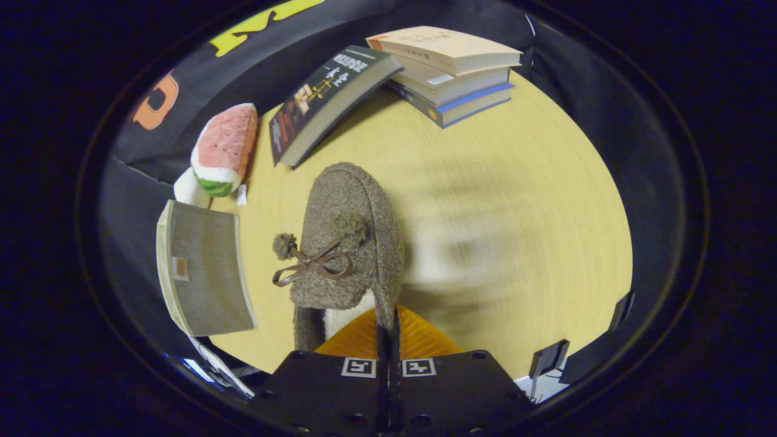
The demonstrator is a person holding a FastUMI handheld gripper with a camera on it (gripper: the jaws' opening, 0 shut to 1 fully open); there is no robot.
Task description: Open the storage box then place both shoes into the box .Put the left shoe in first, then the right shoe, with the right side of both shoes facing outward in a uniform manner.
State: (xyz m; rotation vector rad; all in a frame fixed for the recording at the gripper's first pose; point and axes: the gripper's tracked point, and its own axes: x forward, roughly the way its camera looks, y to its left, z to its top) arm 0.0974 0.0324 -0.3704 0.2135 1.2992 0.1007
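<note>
Shoe (349, 243) hangs from the tool (388, 321), lifted up off the desk (516, 200) — my guess is so it can be carried to the box. The tool's two fingers are pressed nearly together, pinching the thin edge of the shoe's opening, right at the heel end. Held that way, the toe points off toward 12 o'clock, away from the fingers.

It is a fuzzy brown slipper with a soft white lining. A thin brown bow sits on top, and there are two little pom-poms by it. I cannot tell if it is the left or the right one.

At 9 o'clock from the shoe lies a flat grey lid or panel (203, 270), maybe part of the storage box. At 11 o'clock is a watermelon plush toy (223, 149). A dark book (328, 97) leans on a stack of books (452, 70) at about 1 o'clock. A blurry pale smear shows on the desk at 3 o'clock — too blurred to name.
</note>
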